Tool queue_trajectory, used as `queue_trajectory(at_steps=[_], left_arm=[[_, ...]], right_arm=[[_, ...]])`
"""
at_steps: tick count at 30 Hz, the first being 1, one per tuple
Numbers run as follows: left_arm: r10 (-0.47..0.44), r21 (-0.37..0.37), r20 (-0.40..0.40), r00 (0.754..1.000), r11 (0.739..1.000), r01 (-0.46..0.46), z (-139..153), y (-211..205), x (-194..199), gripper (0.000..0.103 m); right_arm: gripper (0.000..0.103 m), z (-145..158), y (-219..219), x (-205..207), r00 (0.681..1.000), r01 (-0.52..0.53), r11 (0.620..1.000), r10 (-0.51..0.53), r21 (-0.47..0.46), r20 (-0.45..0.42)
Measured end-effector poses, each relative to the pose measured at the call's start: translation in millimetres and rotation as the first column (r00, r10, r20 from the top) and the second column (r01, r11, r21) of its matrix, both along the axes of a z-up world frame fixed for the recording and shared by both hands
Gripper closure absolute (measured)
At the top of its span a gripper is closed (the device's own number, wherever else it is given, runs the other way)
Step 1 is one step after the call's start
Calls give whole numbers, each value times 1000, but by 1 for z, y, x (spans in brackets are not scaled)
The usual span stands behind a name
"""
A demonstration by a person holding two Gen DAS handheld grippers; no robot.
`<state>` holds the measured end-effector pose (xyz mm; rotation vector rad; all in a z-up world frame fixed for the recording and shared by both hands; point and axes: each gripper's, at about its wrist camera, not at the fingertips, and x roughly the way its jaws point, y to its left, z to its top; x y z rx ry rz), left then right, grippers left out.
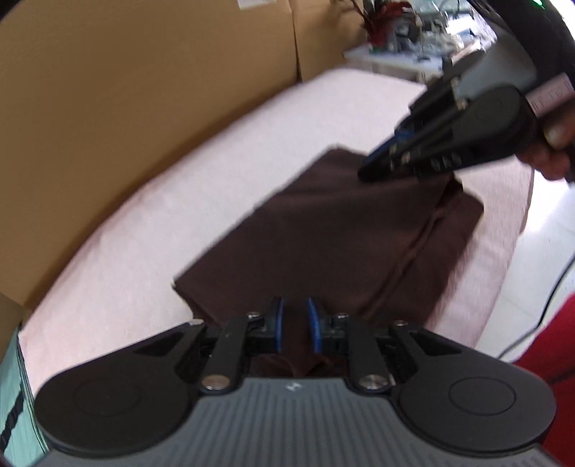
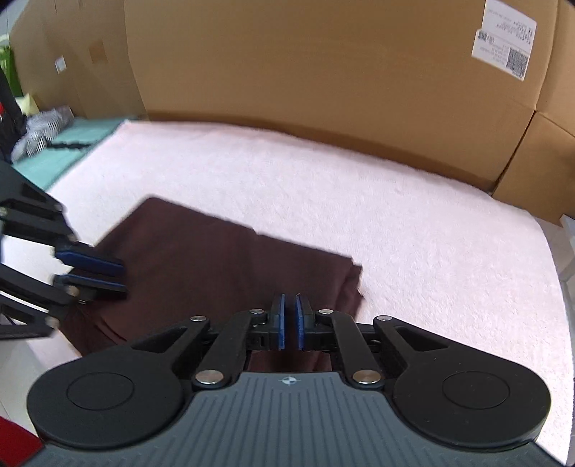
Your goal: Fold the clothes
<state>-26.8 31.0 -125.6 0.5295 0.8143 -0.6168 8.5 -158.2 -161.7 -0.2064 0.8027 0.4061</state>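
Pink towelling [image 2: 377,201] covers the work surface in both views, with tall cardboard boxes [image 2: 323,72] standing along its far edge. On it lies a dark brown garment [image 1: 323,244], folded into a rough rectangle near the front edge of the surface.

From the left wrist camera, the left gripper [image 1: 295,328] sits low over the near edge of the garment; its blue pads stand a small way apart with brown cloth showing behind the gap, and nothing is pinched between them. This view alone shows the right gripper [image 1: 373,172] from the side, its tips down at the garment's far right corner, with part of a hand [image 1: 550,151] on its handle. Whether those tips nip any cloth cannot be told here, as the picture is blurred. Farther back, a white table with clutter and a red plant [image 1: 381,21] appear, and something red [image 1: 553,359] at the right edge.

From the right wrist camera, the right gripper [image 2: 289,323] has its pads almost together, a thin slit left between them, and no cloth is seen caught there. Only this view shows a white shipping label [image 2: 503,39] on a box, a teal mat [image 2: 72,143] beyond the towelling's left end, and a striped cloth [image 2: 43,129] heaped on it. The left gripper [image 2: 115,274] enters from the left, its pads slightly parted over the garment's edge.
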Motion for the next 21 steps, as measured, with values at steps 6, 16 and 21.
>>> queue_trajectory(at_steps=[6,16,21], left_arm=[[-5,-37,-32,999,999,4,11,9,-3,94],[25,-63,54,998,998,-21,8,-9,66,76],[25,-71,49,998,997,-22,-15,10,55,76]], right_arm=[[97,-6,-28,15,994,102,994,-103,-32,-25],[94,8,26,55,999,-52,996,51,76,20],[95,-15,16,74,998,-7,999,10,-45,56]])
